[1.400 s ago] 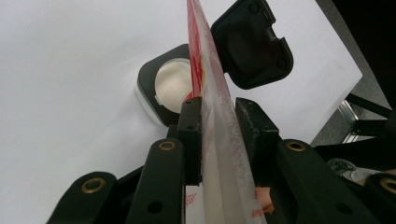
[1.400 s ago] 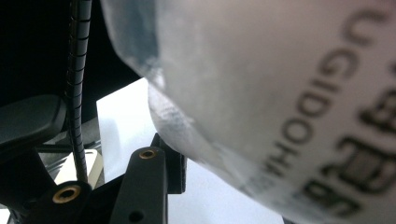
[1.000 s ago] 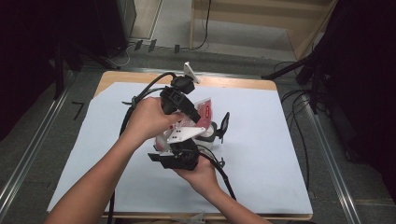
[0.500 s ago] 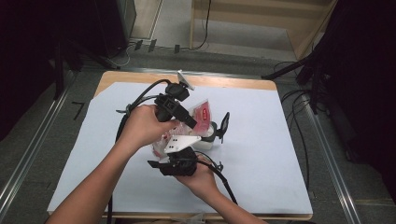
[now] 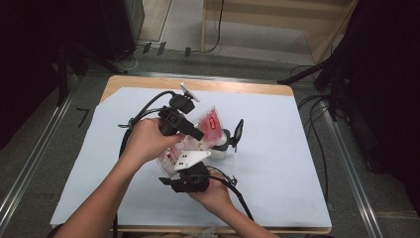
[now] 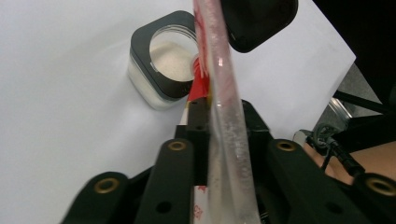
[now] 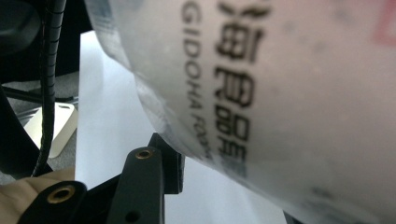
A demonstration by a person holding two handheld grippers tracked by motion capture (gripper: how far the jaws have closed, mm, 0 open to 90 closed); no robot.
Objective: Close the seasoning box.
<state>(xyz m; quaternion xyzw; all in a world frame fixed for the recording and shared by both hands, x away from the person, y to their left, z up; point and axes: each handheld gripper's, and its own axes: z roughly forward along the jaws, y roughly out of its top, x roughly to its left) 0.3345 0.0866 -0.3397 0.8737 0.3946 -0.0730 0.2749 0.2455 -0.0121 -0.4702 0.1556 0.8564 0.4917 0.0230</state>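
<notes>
pouring from clear plastic pouch with red label (image 5: 205, 130), tilted over small square clear jar with black rim (image 6: 164, 70), white granules inside, hinged black lid (image 6: 259, 22) flipped up. jar on white table sheet (image 5: 277, 148), mid-table. left gripper (image 6: 215, 122): jaws lately closing, now clamped on pouch's thin edge just behind the spout. right gripper (image 5: 190, 179): jaws around pouch's fat lower body, seemingly gripping it. risks judged: spout sits at jar rim, not centred, so granules may spill onto sheet; pouch film slipping in left jaws; pouch nudging jar or knocking raised lid shut.
</notes>
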